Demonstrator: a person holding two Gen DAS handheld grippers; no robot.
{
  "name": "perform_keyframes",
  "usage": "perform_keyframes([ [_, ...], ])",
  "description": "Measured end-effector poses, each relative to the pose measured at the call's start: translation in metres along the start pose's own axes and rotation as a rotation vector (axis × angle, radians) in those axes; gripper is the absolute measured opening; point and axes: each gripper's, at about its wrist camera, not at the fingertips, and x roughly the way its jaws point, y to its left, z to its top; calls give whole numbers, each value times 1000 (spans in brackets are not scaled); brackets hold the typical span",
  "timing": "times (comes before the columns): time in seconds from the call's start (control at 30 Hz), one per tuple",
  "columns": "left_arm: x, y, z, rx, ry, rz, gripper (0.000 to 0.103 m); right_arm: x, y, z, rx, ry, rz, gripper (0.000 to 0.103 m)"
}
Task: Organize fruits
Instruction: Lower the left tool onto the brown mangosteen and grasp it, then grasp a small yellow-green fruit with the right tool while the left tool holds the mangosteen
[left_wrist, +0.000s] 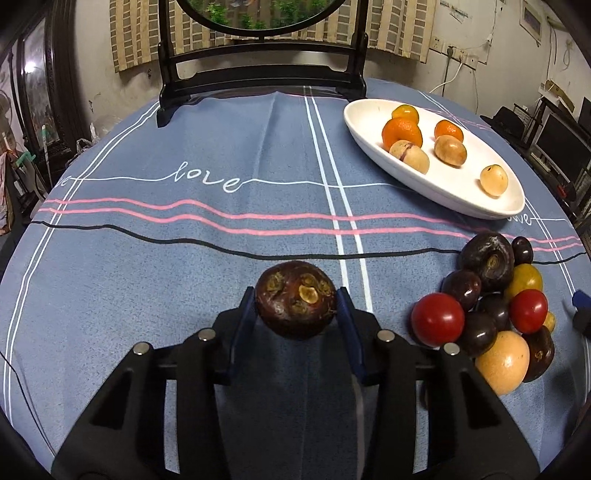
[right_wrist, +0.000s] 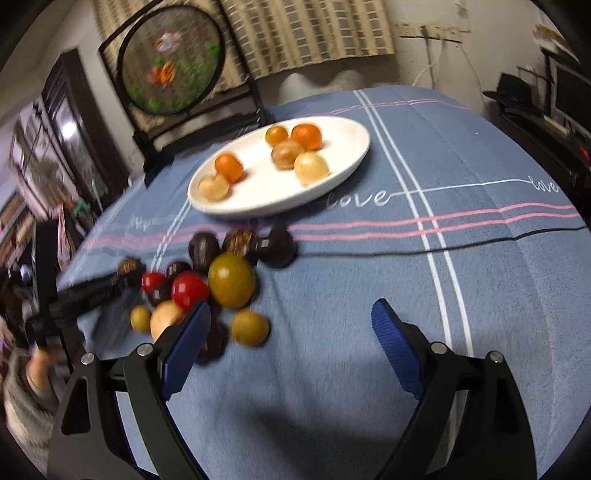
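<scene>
My left gripper (left_wrist: 297, 308) is shut on a round dark brown fruit (left_wrist: 295, 299), with a blue pad pressed against each of its sides, over the blue tablecloth. To its right lies a pile of fruits (left_wrist: 491, 314), dark brown, red, olive and pale orange. Farther back right, a white oval plate (left_wrist: 461, 192) holds oranges and pale tan fruits. In the right wrist view my right gripper (right_wrist: 291, 308) stands open just right of the same pile (right_wrist: 207, 284). A small olive fruit (right_wrist: 249, 326) lies by its left finger, untouched. The plate (right_wrist: 277, 184) is beyond.
A round picture screen on a black stand (left_wrist: 258, 74) (right_wrist: 170, 62) stands at the table's back edge. A person's hand and sleeve (right_wrist: 37, 365) show at the left. Dark furniture and monitors (left_wrist: 554, 136) crowd the right side beyond the round table.
</scene>
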Motion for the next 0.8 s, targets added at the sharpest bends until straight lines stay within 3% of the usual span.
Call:
perform_keyframes([
  [0.17,-1,-1,0,4,1,7,44,10,13,-10,-89,51,-34,58],
  [0.33,0,-2,0,10,4,14,44,15,19,-11,-123,50,-21,56],
  [0.6,0,-2,-1,12,5,17,45,32,32,-10,-178,93,-2,35],
  [0.8,0,-2,-1,10,3,14,44,34,31,-7,-161,91,26,28],
])
